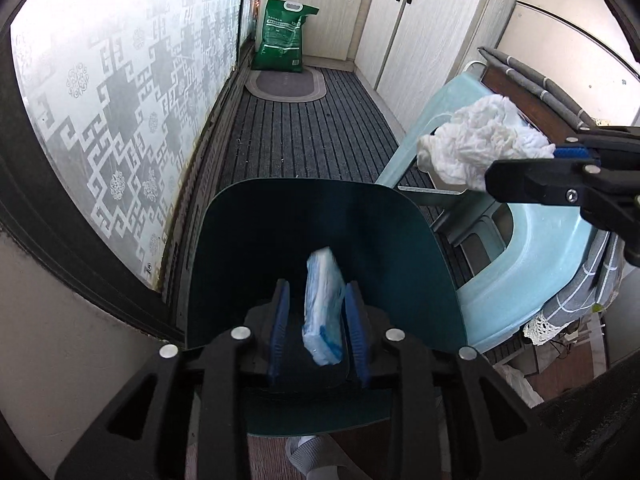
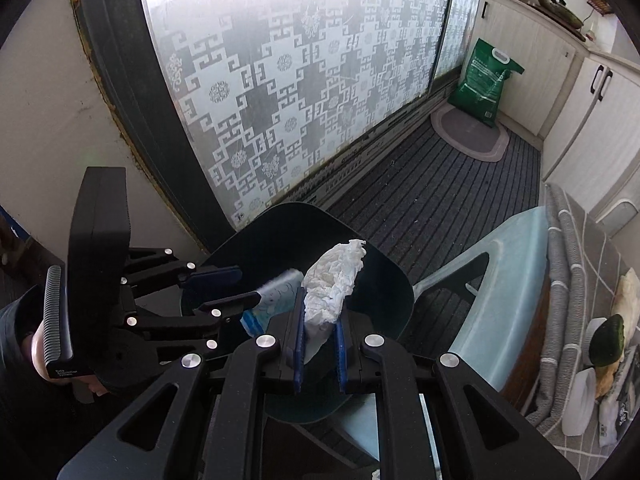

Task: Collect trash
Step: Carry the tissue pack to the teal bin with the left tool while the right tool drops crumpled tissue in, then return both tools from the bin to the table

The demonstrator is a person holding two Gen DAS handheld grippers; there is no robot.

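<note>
A dark teal bin (image 1: 248,248) stands open on the floor below both grippers; it also shows in the right wrist view (image 2: 384,292). My left gripper (image 1: 318,296) hangs over it, fingers apart, with a blue-and-white packet (image 1: 324,308) loose between the pads, blurred; the packet also shows in the right wrist view (image 2: 276,296). My right gripper (image 2: 318,320) is shut on a crumpled white tissue (image 2: 334,280) above the bin's rim. In the left wrist view that gripper (image 1: 560,160) and tissue (image 1: 476,144) sit at the right, over a chair.
A pale blue plastic chair (image 1: 520,272) stands right of the bin. A patterned frosted glass door (image 1: 120,112) runs along the left. A green bag (image 1: 282,36) and oval mat (image 1: 286,84) lie at the far end by white cabinets (image 1: 424,28). A cluttered table (image 2: 600,360) sits far right.
</note>
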